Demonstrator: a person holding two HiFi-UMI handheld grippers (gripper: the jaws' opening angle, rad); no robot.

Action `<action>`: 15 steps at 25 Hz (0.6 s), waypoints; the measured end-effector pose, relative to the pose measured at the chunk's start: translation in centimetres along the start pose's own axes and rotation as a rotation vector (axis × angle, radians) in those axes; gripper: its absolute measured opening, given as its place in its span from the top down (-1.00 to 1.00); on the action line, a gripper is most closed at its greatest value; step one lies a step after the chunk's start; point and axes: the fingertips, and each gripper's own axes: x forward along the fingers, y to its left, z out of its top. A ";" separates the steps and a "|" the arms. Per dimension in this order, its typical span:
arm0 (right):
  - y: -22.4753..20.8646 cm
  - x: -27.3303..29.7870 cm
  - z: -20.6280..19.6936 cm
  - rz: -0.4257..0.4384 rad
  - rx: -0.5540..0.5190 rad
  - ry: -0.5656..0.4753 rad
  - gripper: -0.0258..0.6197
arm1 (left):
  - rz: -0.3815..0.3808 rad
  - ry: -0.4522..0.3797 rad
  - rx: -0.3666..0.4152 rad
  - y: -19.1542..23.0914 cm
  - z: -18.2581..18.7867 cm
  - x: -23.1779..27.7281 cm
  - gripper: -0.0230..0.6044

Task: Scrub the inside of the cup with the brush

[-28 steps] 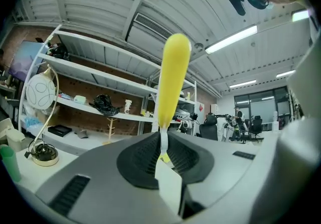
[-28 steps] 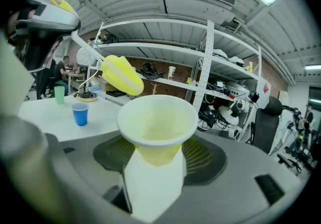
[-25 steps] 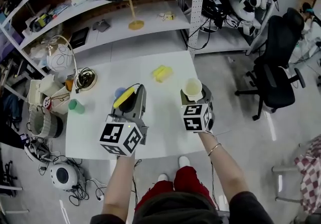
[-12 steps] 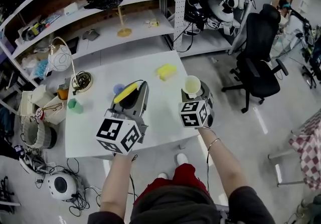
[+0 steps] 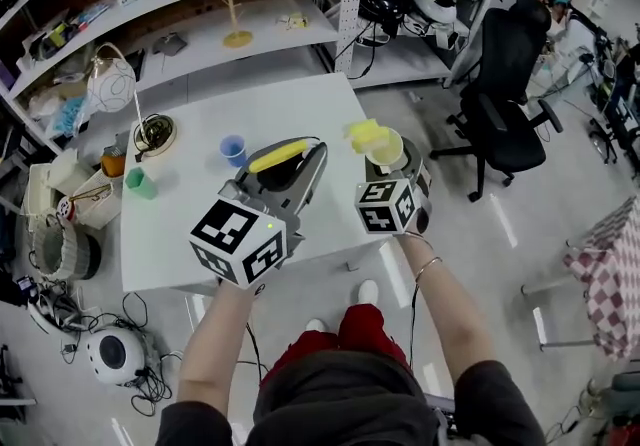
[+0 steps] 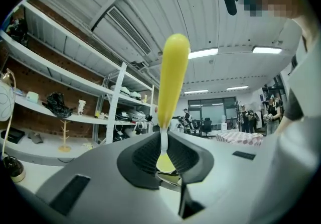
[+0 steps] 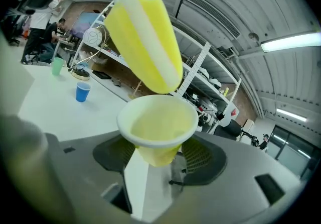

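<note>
Your right gripper (image 7: 159,156) has its jaws pressed on the lower body of the pale yellow cup (image 7: 158,120), held mouth up at the lower middle of the right gripper view. Your left gripper (image 6: 163,143) pinches the brush's thin white stem, with the yellow handle (image 6: 171,77) rising above the jaws. The brush head (image 7: 146,42) hangs just above the cup's rim and is not yet inside, so the step in hand is the entry. Centre the head over the mouth, tip it so its narrow end goes first, and lower it along the cup's axis — the cup looks light and thin-walled, and a sideways shove could squash it or twist it in the jaws. Once in, turn the head against the wall and hold the right gripper steady. Some things you cannot check. In the head view the head overlaps the rim near the right edge of the tabletop (image 5: 190,219), so the gap between them is unreadable there, and the stem is too thin to see. The cup's base is hidden between the jaws. In the left gripper view only a sliver of yellow shows below the jaws — head or cup, I cannot tell.
</note>
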 end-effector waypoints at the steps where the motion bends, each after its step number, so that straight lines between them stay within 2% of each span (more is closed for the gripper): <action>1: 0.1 -0.2 -0.2 -0.002 -0.011 0.005 -0.01 | -0.013 0.009 -0.004 -0.3 -0.3 0.1 0.78; 8: 0.9 -1.0 -0.2 -0.002 -0.098 -0.009 -0.01 | -0.084 0.099 0.047 -1.5 -3.0 1.3 0.78; 12: 1.4 -1.2 -0.2 0.004 -0.137 -0.012 -0.01 | -0.138 0.153 0.134 -1.9 -4.1 2.1 0.78; 15: 1.8 -1.1 -0.5 0.015 -0.167 -0.013 -0.01 | -0.222 0.195 0.240 -2.3 -4.4 2.6 0.78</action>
